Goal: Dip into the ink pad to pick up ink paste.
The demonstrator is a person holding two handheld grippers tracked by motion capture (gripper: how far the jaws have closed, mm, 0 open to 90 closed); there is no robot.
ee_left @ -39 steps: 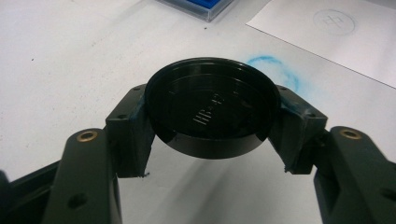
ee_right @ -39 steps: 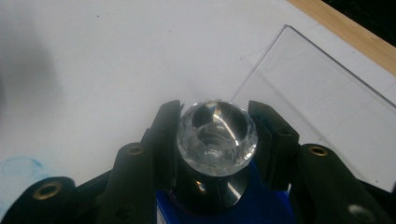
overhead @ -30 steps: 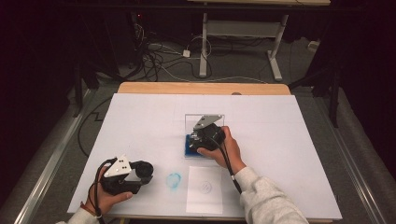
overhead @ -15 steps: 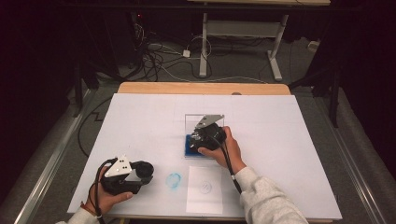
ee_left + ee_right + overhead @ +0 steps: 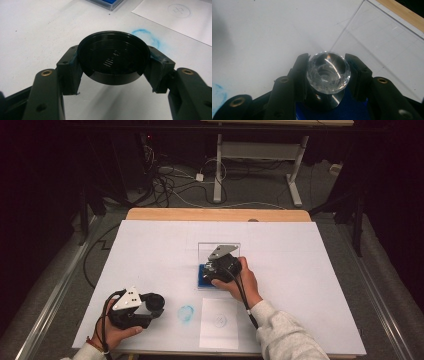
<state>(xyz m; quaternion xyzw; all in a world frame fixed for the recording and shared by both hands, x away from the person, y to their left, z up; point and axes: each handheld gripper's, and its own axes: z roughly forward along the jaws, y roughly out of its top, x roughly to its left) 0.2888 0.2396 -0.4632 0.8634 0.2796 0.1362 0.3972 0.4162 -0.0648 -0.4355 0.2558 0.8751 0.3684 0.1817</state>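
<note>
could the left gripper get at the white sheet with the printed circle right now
Probably not as is: the left gripper is shut on a black round cap. The white sheet lies close by with nothing between.

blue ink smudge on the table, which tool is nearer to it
Left. The left tool sits just beside the blue ink smudge, holding a black cap; the right tool is farther off, over the ink pad.

Nothing has visibly changed: the left gripper (image 5: 150, 304) at lower left still clamps the black cap (image 5: 113, 57), and the right gripper (image 5: 212, 270) at centre still grips the stamp (image 5: 328, 72).
</note>
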